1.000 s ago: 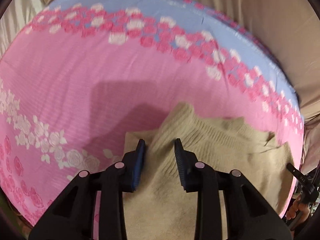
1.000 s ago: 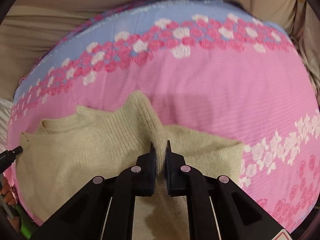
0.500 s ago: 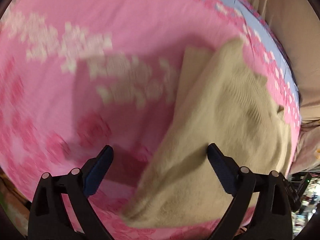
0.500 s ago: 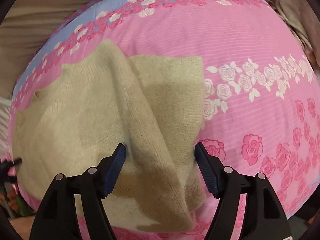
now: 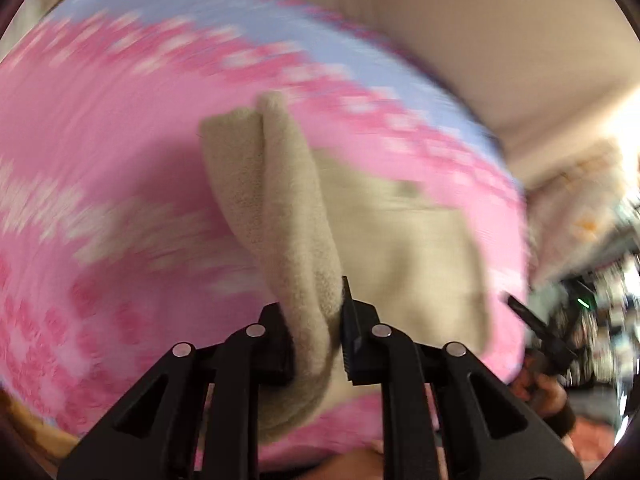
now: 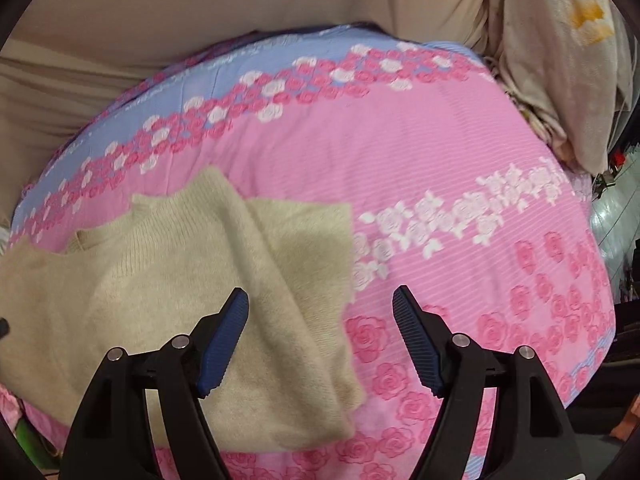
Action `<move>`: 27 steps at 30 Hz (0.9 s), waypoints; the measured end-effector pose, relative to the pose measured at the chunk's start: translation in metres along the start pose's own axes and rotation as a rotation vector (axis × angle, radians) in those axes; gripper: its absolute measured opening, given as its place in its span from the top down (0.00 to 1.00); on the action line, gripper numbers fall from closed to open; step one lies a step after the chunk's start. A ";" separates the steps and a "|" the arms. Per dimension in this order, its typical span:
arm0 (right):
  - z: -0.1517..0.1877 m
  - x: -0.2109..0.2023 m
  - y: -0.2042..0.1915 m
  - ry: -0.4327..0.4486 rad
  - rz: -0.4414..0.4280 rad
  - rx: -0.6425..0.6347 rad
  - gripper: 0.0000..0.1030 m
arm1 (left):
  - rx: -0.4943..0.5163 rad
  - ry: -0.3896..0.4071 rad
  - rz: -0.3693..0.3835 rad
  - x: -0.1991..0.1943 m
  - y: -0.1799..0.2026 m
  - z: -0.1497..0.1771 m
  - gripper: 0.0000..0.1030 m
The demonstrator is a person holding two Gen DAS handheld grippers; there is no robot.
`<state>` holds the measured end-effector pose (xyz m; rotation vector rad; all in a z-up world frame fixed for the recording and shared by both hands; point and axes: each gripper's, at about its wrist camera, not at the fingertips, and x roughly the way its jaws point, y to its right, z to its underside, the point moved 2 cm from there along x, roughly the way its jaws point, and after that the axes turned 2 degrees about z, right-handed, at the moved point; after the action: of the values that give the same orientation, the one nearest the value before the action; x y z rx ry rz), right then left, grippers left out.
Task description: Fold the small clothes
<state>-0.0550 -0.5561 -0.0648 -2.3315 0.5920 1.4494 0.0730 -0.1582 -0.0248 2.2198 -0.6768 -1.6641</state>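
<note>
A small beige knit sweater (image 6: 168, 280) lies on a pink flowered bedspread (image 6: 440, 160), one side folded over itself. My left gripper (image 5: 316, 320) is shut on a raised ridge of the beige sweater (image 5: 288, 208) near its front edge; that view is motion-blurred. My right gripper (image 6: 320, 320) is open and empty, hovering above the sweater's right edge, with blue pads (image 6: 224, 344) spread wide.
The bedspread has a blue band (image 6: 248, 64) at the far side against a beige wall or headboard (image 6: 200, 8). A cream bundle of cloth (image 6: 560, 60) stands at the far right. The other gripper and hand (image 5: 540, 344) show at the bed's right edge.
My left gripper was open half a second ago and has shut on a fold of the sweater. My right gripper let go of the sweater earlier and has stayed open, pulling back slightly.
</note>
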 end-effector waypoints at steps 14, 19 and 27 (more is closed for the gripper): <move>0.003 -0.007 0.063 -0.030 -0.139 0.056 0.28 | 0.345 -0.279 0.116 0.153 0.242 0.048 0.61; 0.018 -0.013 0.036 -0.121 -0.346 0.053 0.28 | 0.214 -0.035 0.061 0.076 0.198 0.030 0.21; 0.049 0.024 -0.047 -0.234 -0.328 -0.052 0.26 | 0.054 0.091 -0.136 0.019 0.085 0.000 0.21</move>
<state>-0.0586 -0.4961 -0.1047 -2.1275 0.1031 1.5584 0.0609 -0.2406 0.0016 2.4124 -0.5659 -1.6123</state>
